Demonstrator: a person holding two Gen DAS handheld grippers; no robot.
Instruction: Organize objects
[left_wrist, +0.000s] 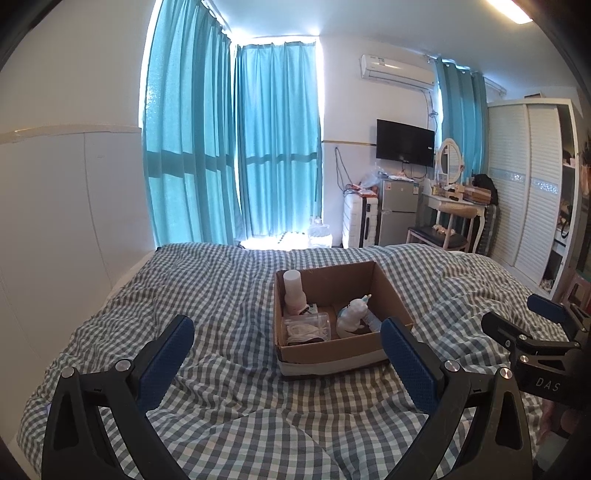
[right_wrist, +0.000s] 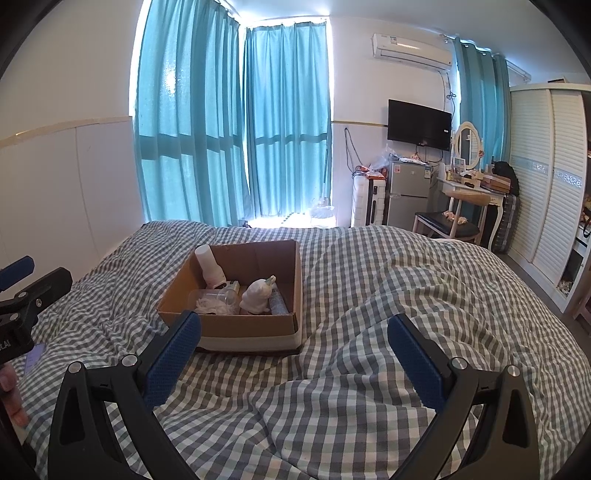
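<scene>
An open cardboard box (left_wrist: 391, 291) (right_wrist: 251, 326) sits on the checked bedspread (left_wrist: 221, 288) (right_wrist: 388, 280). Inside it stand a white bottle (left_wrist: 293, 290) (right_wrist: 208, 264), a clear plastic tub of white bits (left_wrist: 306, 326) (right_wrist: 212, 299), a white unicorn figure (left_wrist: 352, 314) (right_wrist: 256, 295) and a small clear bottle (right_wrist: 277, 302). My left gripper (left_wrist: 288, 332) is open just short of the box, empty. My right gripper (right_wrist: 295, 332) is open to the right of the box, empty. Each gripper shows at the edge of the other's view.
Teal curtains (left_wrist: 229, 147) cover the window beyond the bed. A white wall panel (left_wrist: 55, 221) runs along the left. At the back right stand a small fridge (left_wrist: 399, 214), a dressing table with chair (left_wrist: 454, 218) and a white wardrobe (left_wrist: 524, 184).
</scene>
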